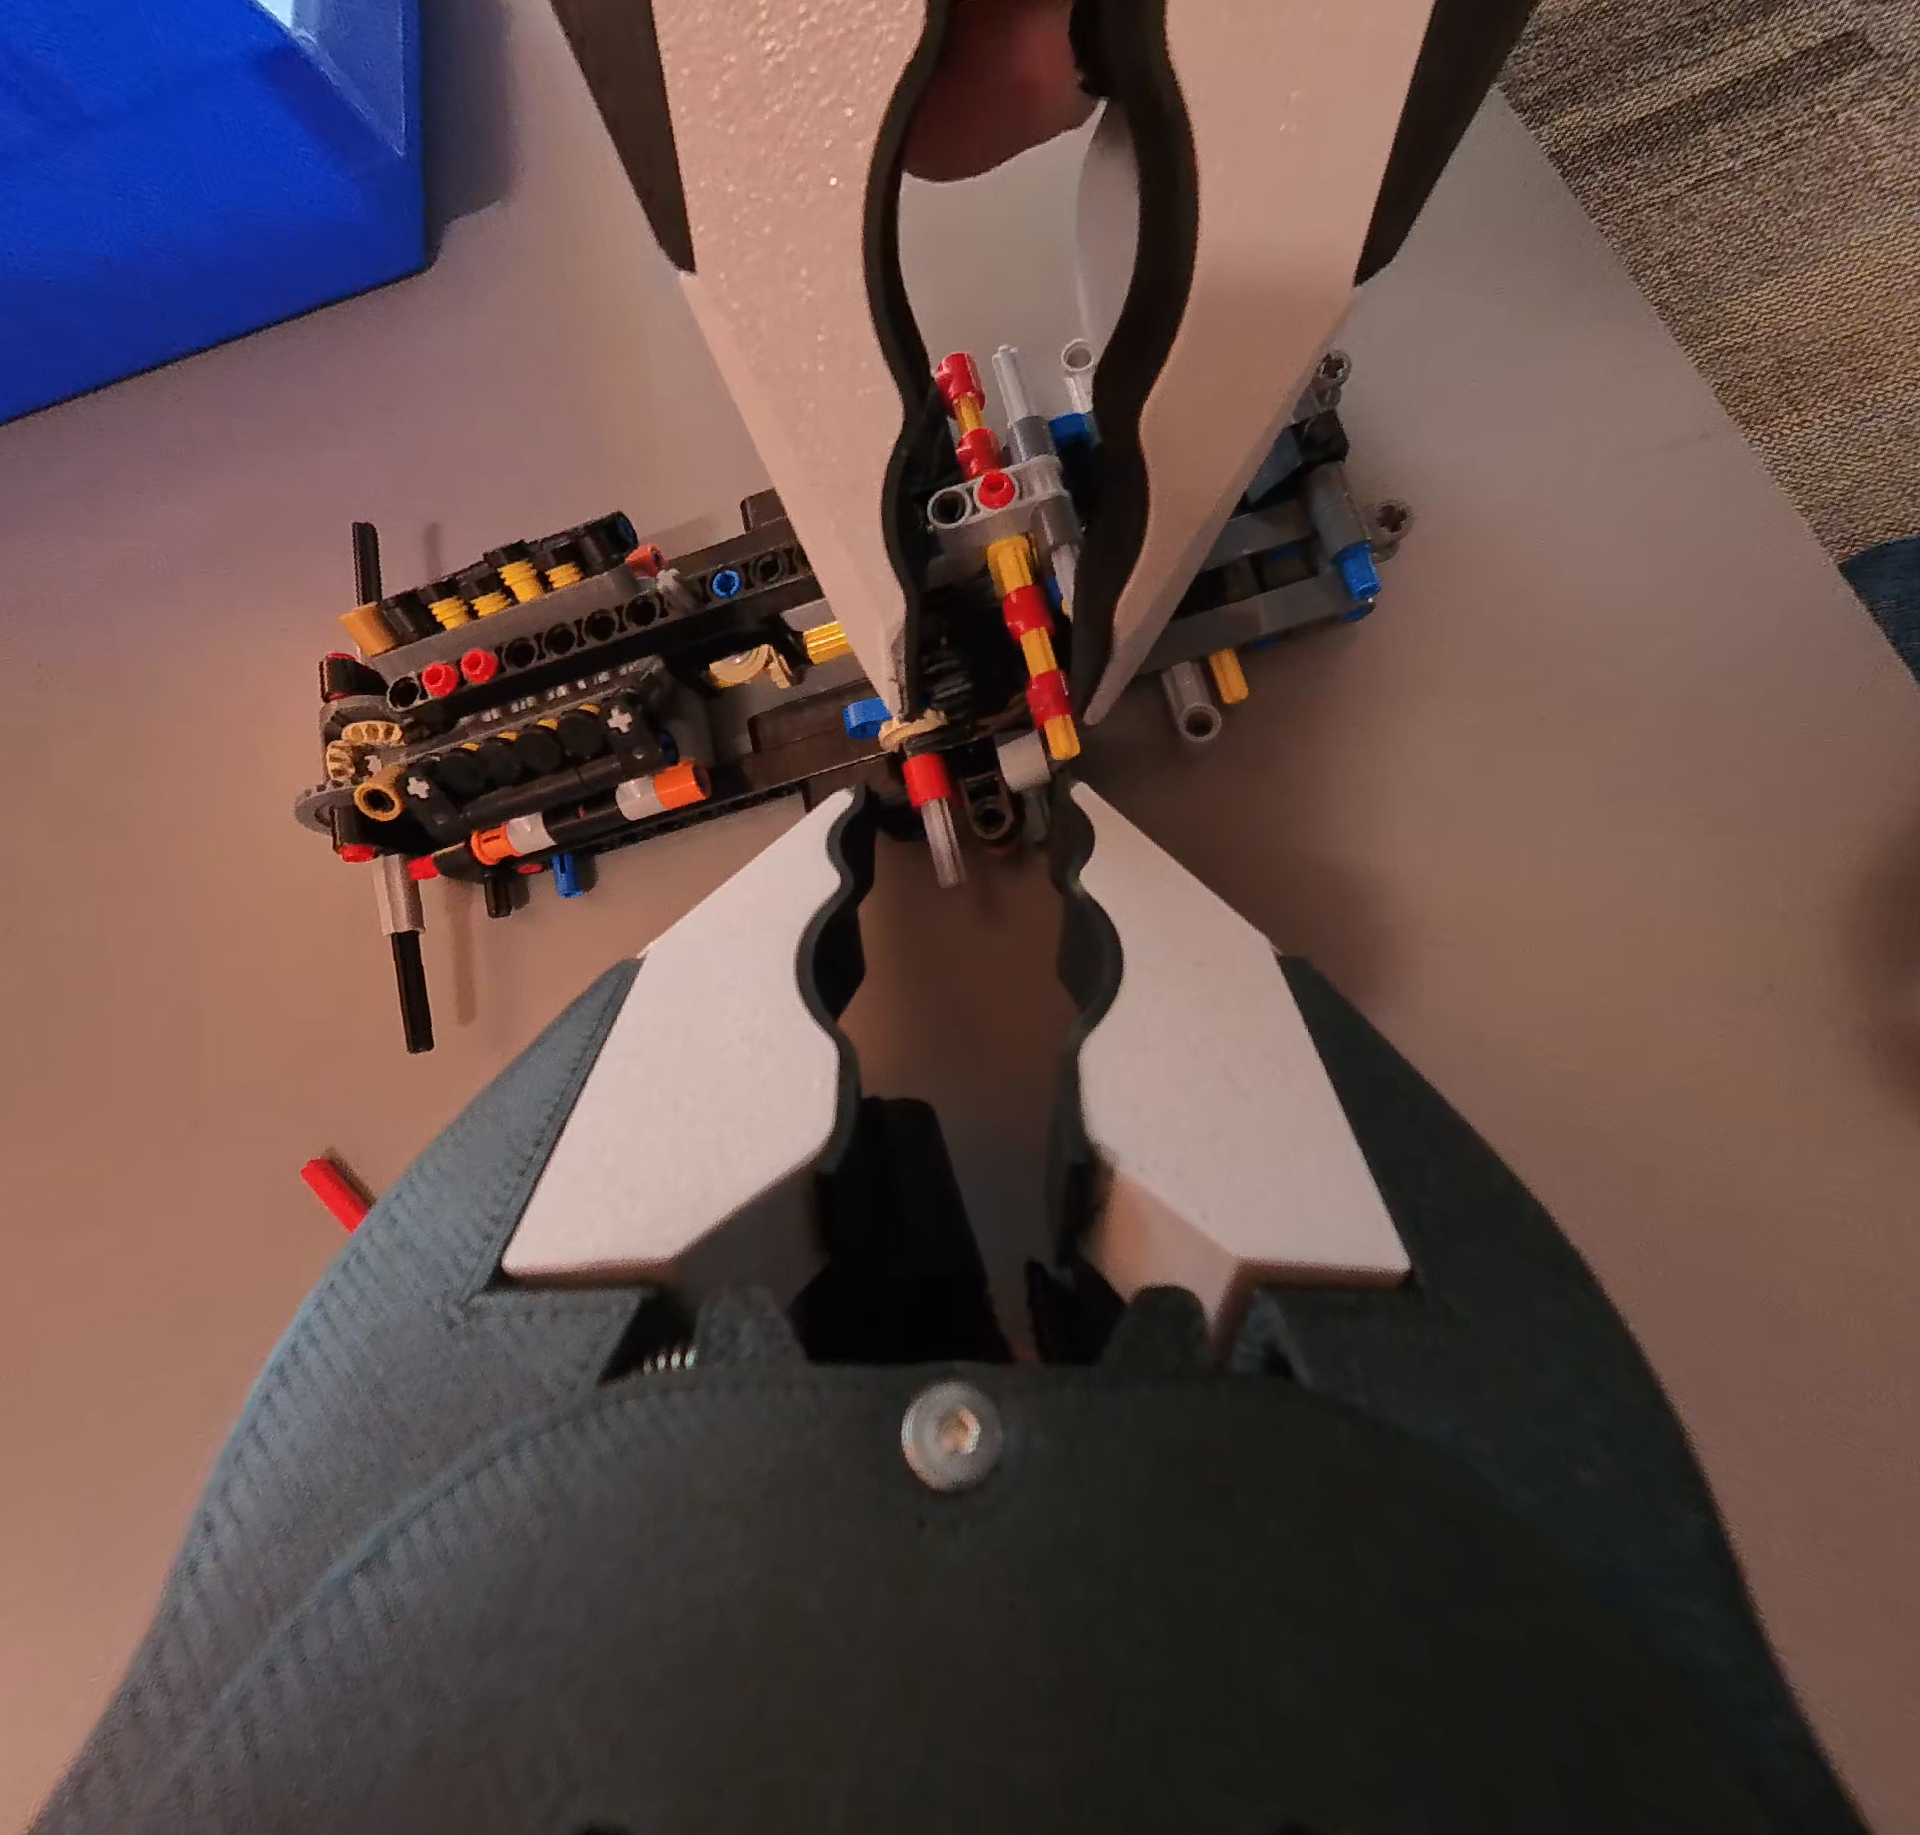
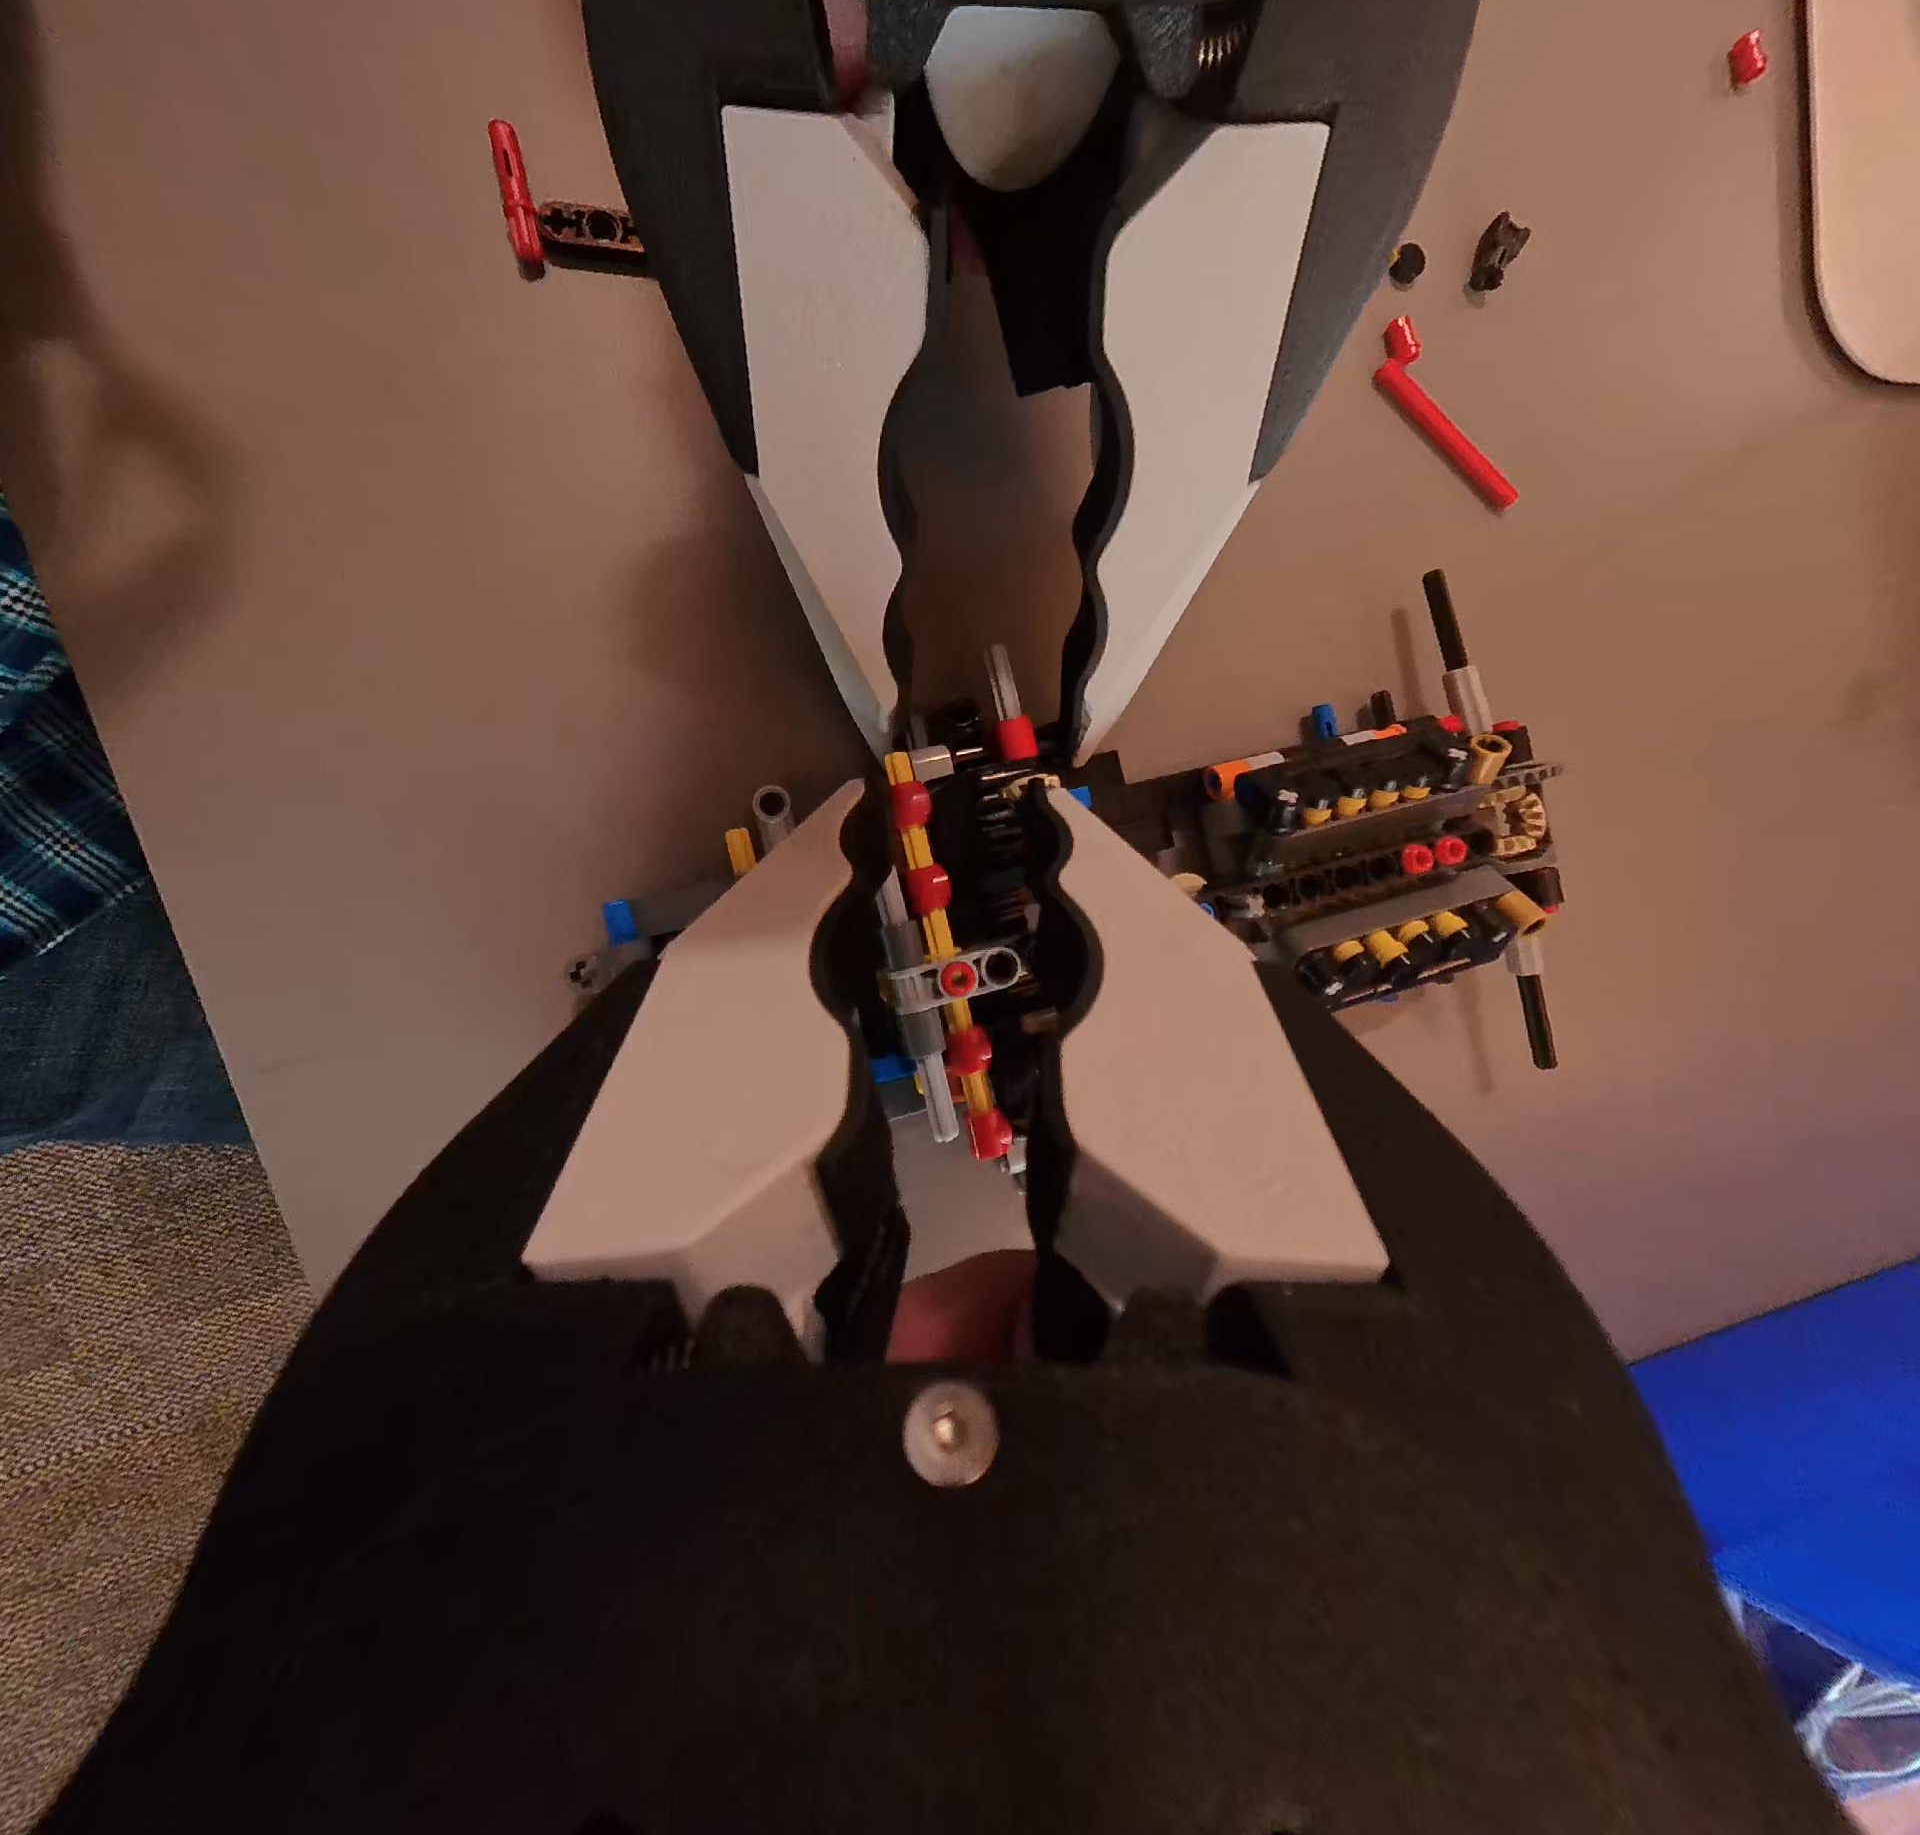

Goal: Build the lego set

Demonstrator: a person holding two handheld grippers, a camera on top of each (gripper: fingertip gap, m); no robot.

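Wavy black-edged right gripper [image 2: 961, 798] fingers clasp the knobbly lego model [image 2: 966, 954].

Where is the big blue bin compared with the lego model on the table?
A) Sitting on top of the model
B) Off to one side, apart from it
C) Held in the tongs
B: the blue bin stands at the table edge, clear of the lego model.
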